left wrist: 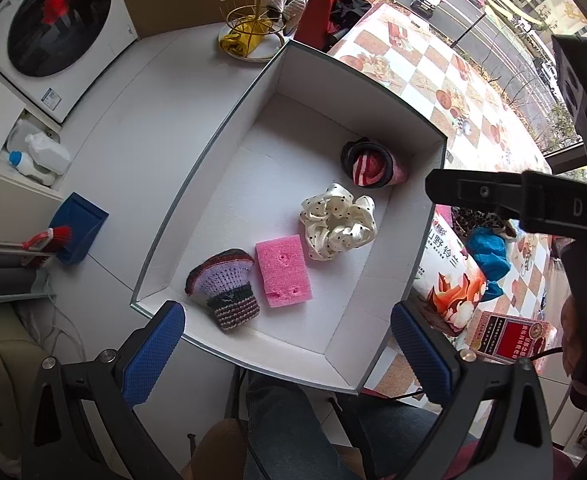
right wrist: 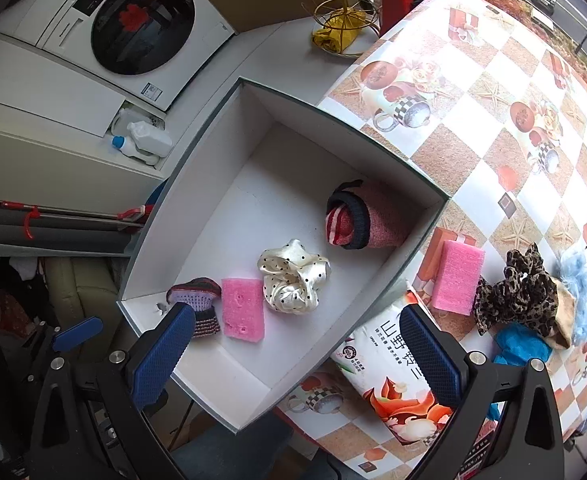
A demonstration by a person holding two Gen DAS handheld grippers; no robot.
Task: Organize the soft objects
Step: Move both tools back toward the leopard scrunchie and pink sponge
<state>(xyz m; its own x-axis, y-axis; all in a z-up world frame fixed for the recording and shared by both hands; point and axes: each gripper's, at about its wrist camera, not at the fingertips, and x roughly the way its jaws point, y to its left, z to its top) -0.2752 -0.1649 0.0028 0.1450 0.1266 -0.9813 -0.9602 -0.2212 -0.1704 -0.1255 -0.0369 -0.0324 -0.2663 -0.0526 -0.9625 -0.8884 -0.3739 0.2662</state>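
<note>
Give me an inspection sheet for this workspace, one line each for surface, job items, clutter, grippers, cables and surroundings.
Surface: table under a checkered printed cloth; white box at its edge.
Job's things: in the box, rolled sock, dotted cream scrunchie, pink sponge, crocheted piece. On the cloth, second pink sponge, leopard scrunchie, blue fluffy item.
Clutter: printed packet, red carton.
Grippers: left gripper open, empty; right gripper open, empty, over the box's near edge.
Cables: dark cable near the carton.
Surroundings: washing machine, detergent bottles, gold wire stand, broom and dustpan, street through the window.
</note>
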